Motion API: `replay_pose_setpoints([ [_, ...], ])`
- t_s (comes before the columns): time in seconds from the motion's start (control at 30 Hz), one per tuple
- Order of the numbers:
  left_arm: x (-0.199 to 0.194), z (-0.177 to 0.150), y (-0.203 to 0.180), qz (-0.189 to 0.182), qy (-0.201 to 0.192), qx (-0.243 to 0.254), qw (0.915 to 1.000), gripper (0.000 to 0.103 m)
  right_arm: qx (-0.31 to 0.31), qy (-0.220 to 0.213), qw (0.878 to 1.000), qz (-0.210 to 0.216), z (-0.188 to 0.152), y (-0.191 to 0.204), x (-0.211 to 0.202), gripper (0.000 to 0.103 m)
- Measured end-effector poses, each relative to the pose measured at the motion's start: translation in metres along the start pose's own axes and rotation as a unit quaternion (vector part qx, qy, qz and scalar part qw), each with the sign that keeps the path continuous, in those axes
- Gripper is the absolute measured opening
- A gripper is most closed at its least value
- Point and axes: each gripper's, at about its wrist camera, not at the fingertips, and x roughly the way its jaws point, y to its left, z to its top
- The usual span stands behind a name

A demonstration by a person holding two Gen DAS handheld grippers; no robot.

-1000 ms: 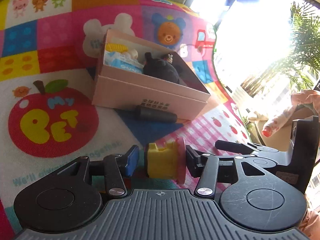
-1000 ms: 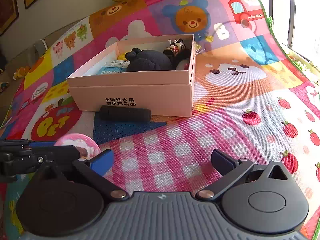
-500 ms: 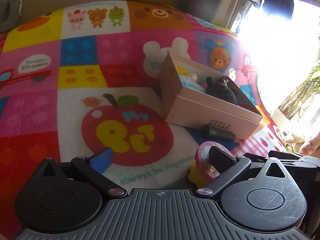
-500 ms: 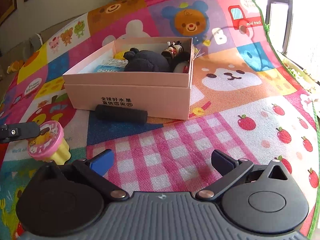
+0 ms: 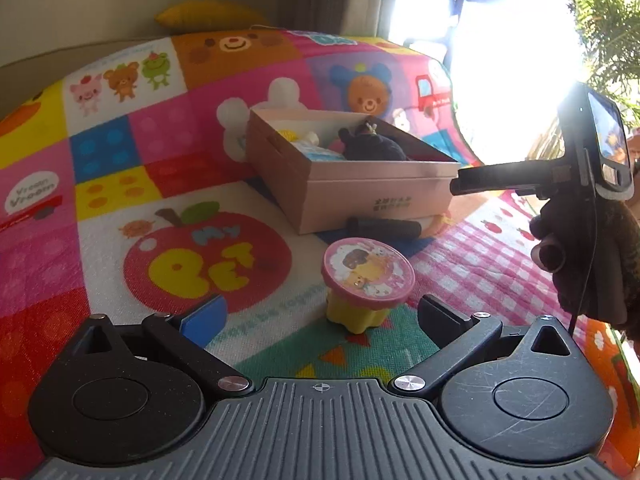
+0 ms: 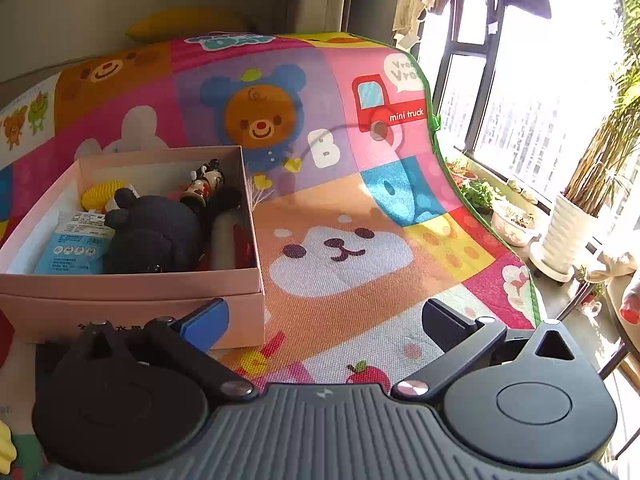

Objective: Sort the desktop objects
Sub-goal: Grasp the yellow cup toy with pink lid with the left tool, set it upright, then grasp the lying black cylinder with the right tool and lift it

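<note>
A toy with a pink round top and yellow base (image 5: pixel 367 285) stands upright on the play mat, just ahead of my open, empty left gripper (image 5: pixel 320 316). A pink cardboard box (image 5: pixel 352 184) sits behind it, holding a black plush (image 6: pixel 154 236), a blue packet (image 6: pixel 74 244), a yellow item (image 6: pixel 102 195) and a small figurine (image 6: pixel 206 184). A black cylinder (image 5: pixel 384 228) lies against the box's front. My right gripper (image 6: pixel 324 316) is open and empty, raised beside the box's right corner (image 6: pixel 248 316); its body also shows in the left wrist view (image 5: pixel 520 178).
The colourful play mat (image 6: pixel 340 248) covers the floor. Its right edge (image 6: pixel 444 152) ends at a window ledge with potted plants (image 6: pixel 568 232). A yellow cushion (image 5: pixel 208 14) lies at the far wall.
My left gripper let go of the pink and yellow toy, which now stands on the mat, and drew back. My right gripper rose and swung right, nearer the box.
</note>
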Motion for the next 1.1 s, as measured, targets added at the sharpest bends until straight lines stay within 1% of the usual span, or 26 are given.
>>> replay_pose_setpoints([
  [0.07, 0.005, -0.001, -0.007, 0.012, 0.007, 0.018, 0.9997, 0.103, 0.007, 0.010, 1.000, 0.028, -0.006, -0.001, -0.007, 0.103],
  [0.1, 0.007, 0.000, -0.009, 0.018, 0.010, 0.022, 0.9995, 0.103, 0.010, 0.016, 0.998, 0.053, -0.010, 0.001, -0.013, 0.103],
  [0.2, 0.011, 0.001, -0.009, 0.038, 0.017, 0.018, 0.9990, 0.103, 0.011, 0.038, 0.991, 0.125, -0.022, 0.010, -0.025, 0.103],
  [0.27, 0.014, 0.001, -0.008, 0.048, 0.029, 0.014, 0.9983, 0.103, 0.009, 0.053, 0.986, 0.157, -0.026, 0.023, -0.027, 0.103],
  [0.37, 0.016, 0.000, -0.006, 0.051, 0.036, 0.009, 0.9980, 0.103, 0.024, 0.082, 0.979, 0.183, -0.028, 0.040, -0.020, 0.102],
  [0.43, 0.017, 0.000, -0.006, 0.053, 0.043, 0.006, 0.9977, 0.103, 0.034, 0.100, 0.975, 0.198, -0.026, 0.049, -0.012, 0.100],
  [0.6, 0.019, -0.001, -0.006, 0.055, 0.048, 0.005, 0.9973, 0.103, 0.049, 0.115, 0.972, 0.200, -0.019, 0.064, -0.003, 0.100],
  [0.7, 0.018, -0.001, -0.005, 0.054, 0.046, 0.004, 0.9975, 0.103, 0.042, 0.121, 0.972, 0.199, -0.014, 0.075, 0.001, 0.099],
  [0.77, 0.018, -0.001, -0.005, 0.052, 0.045, 0.002, 0.9976, 0.103, 0.030, 0.120, 0.973, 0.194, -0.012, 0.084, 0.002, 0.094],
  [0.8, 0.018, -0.001, -0.004, 0.051, 0.045, 0.002, 0.9977, 0.103, 0.020, 0.122, 0.974, 0.187, -0.011, 0.089, 0.003, 0.090],
  [0.83, 0.018, -0.002, -0.004, 0.050, 0.045, 0.001, 0.9977, 0.103, 0.012, 0.120, 0.977, 0.174, -0.010, 0.093, 0.003, 0.082],
  [0.9, 0.017, -0.002, -0.004, 0.048, 0.045, 0.002, 0.9978, 0.103, -0.002, 0.115, 0.980, 0.164, -0.010, 0.095, 0.001, 0.076],
  [1.0, 0.017, -0.002, -0.004, 0.048, 0.046, 0.003, 0.9978, 0.103, -0.002, 0.119, 0.978, 0.173, -0.012, 0.085, -0.003, 0.076],
  [1.1, 0.018, -0.003, -0.007, 0.052, 0.051, 0.012, 0.9973, 0.103, -0.014, 0.114, 0.979, 0.168, -0.023, 0.068, -0.014, 0.076],
])
